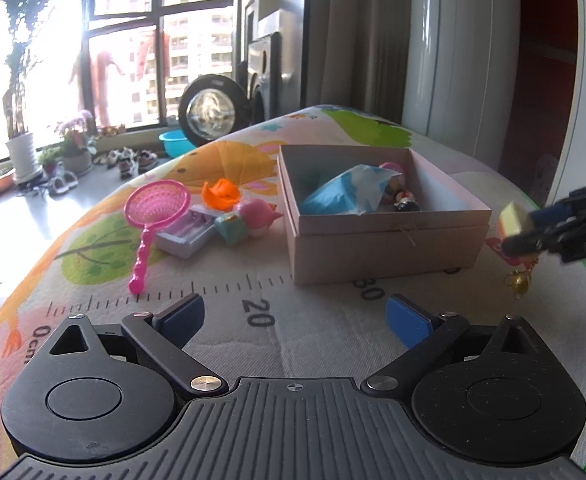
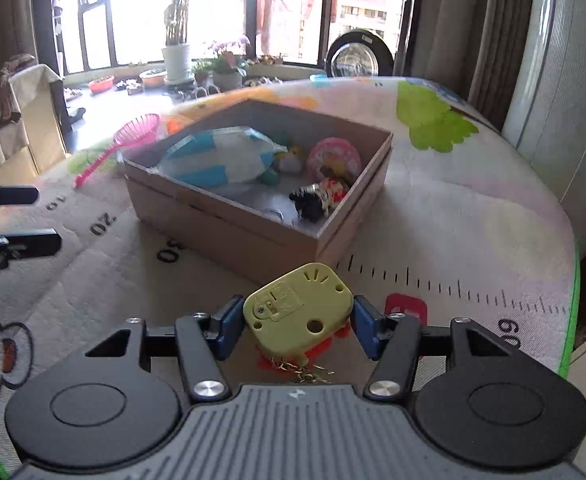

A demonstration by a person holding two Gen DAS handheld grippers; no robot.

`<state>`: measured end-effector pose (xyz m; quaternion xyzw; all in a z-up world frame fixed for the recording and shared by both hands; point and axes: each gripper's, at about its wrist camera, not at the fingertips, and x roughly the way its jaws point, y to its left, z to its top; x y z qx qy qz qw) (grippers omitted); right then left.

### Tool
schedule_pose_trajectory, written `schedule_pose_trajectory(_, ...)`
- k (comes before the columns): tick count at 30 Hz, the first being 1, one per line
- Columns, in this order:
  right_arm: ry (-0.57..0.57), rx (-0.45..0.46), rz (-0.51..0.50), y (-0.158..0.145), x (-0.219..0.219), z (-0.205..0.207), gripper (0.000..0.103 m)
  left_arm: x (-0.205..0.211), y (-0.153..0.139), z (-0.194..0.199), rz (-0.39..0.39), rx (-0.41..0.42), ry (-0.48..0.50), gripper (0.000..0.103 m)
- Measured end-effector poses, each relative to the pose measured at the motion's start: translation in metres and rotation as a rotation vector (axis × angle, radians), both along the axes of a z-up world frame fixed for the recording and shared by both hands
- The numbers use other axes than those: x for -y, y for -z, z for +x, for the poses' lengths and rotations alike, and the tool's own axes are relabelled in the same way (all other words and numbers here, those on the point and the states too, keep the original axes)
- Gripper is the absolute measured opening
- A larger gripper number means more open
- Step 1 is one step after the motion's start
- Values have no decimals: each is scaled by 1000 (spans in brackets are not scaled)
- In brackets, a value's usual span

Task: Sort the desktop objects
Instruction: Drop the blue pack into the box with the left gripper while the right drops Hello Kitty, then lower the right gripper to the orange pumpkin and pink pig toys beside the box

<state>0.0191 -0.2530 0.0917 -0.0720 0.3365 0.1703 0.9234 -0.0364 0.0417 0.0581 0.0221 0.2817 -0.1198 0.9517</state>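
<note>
Left tongs (image 1: 293, 316): spread about as wide as possible, blue pads well apart, nothing between them, poised over the padded cartoon-print mat with a printed ruler scale (image 1: 313, 344) covering the counter. Right tongs (image 2: 295, 320): partly closed, blue pads pressing both side edges of a pale yellow-green, rounded-square hard plastic keychain case (image 2: 297, 308); gripping it clear of the mat, just in front of the near corner of the box. Flat back of the case facing the right camera, with a screw, small holes and a fan of slots; slotted end pointing toward the box, chain end toward the tongs, thin gold chain (image 2: 309, 372) hanging below, small gold bell (image 1: 517, 284) dangling in the left view. Open pale pink cardboard box (image 1: 385, 240): matte, straight-walled, resting on the mat; inside, a crinkled blue-and-white plastic bag (image 1: 345, 194), a round pink toy (image 2: 334, 158) and a small glossy black-and-red figurine (image 2: 321, 198) lying on its side. Left of the box, on the mat: a pink plastic mesh scoop (image 1: 157, 204), long beaded handle toward the left camera, hoop away; beside it a lavender plastic tray (image 1: 189, 236), an orange plastic toy (image 1: 220, 194) and a smooth pink figure (image 1: 259, 216), clustered close together.
</note>
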Motion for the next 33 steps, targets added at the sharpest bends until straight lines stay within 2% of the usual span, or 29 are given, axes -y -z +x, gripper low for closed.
schedule_pose_trajectory(4, 17, 144, 93, -71, 4, 14, 56, 1, 3, 7, -29, -14, -6, 101)
schedule_pose_trajectory(7, 46, 206, 83, -89, -6, 39, 57, 5, 7, 7, -40, -10, 4, 101)
schedule_pose_trajectory(10, 41, 177, 33, -80, -24, 70, 69, 2, 13, 5, -29, 0, 4, 101)
schedule_pose_trajectory(12, 13, 152, 12, -69, -41, 85, 69, -4, 18, 8, -20, 5, -20, 101)
schedule_pose_trajectory(16, -104, 70, 29, -49, -80, 110, 47, -18, 28, 17, -58, -18, -54, 101)
schedule_pose_trajectory(17, -119, 55, 32, -45, -87, 116, 45, -19, 30, 18, -67, -24, -55, 101)
schedule_pose_trajectory(21, -183, -41, 6, -16, -120, 142, 44, -24, 36, 21, -94, -45, -53, 101)
schedule_pose_trajectory(23, -174, -88, -53, 1, -124, 148, 44, -28, 36, 20, -120, -41, -56, 101)
schedule_pose_trajectory(25, -152, -144, -71, 16, -117, 149, 44, -31, 37, 19, -140, -45, -57, 101)
schedule_pose_trajectory(27, -120, -196, -9, 22, -103, 147, 46, -32, 37, 20, -149, -48, -52, 101)
schedule_pose_trajectory(30, -103, -284, 111, 21, -94, 145, 55, -29, 39, 23, -148, -62, -38, 101)
schedule_pose_trajectory(32, -73, -330, 180, 23, -97, 151, 70, -27, 38, 24, -145, -66, -32, 101)
schedule_pose_trajectory(33, -57, -344, 194, 23, -99, 152, 72, -27, 38, 23, -141, -64, -34, 101)
